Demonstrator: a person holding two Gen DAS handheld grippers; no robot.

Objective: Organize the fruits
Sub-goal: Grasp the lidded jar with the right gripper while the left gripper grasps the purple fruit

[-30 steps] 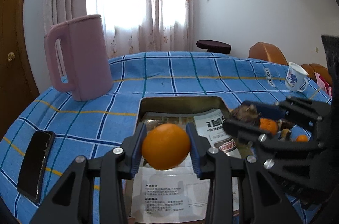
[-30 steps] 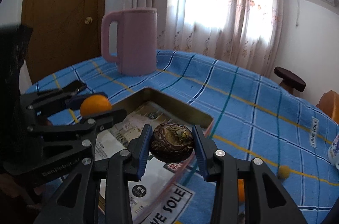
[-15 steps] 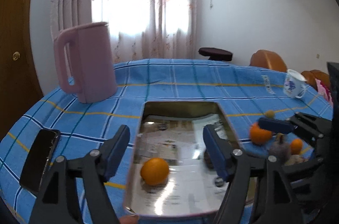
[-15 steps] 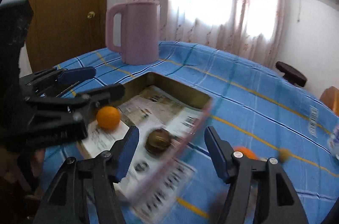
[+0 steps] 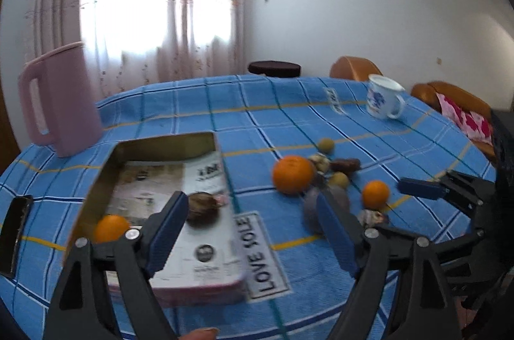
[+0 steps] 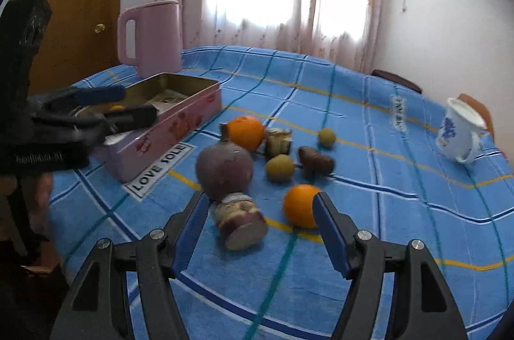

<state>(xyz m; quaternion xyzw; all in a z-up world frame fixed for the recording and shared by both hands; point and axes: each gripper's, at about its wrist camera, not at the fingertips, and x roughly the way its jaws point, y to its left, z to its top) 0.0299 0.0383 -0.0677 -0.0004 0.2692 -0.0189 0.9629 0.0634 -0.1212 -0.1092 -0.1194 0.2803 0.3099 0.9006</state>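
A pink tin (image 5: 196,285) (image 6: 180,128) lined with paper holds a small orange (image 5: 110,227) and a dark brown fruit (image 5: 204,206). My left gripper (image 5: 253,230) is open and empty over the tin's right front corner. My right gripper (image 6: 260,230) is open and empty just in front of the loose fruit: a large orange (image 6: 245,132) (image 5: 292,174), a small orange (image 6: 300,205) (image 5: 375,194), a purple round fruit (image 6: 225,168), a cut purple fruit (image 6: 241,219), two yellow-green fruits (image 6: 280,168) and a brown one (image 6: 316,163).
A pink jug (image 5: 59,105) (image 6: 151,36) stands behind the tin. A black phone (image 5: 16,234) lies at the table's left edge. A white and blue mug (image 6: 459,131) (image 5: 384,100) stands at the far right. Chairs sit beyond the blue checked tablecloth (image 6: 385,185).
Both grippers opened and dropped their fruit into the tin: the left the orange, the right the dark fruit. Both then swung right towards the loose fruit.
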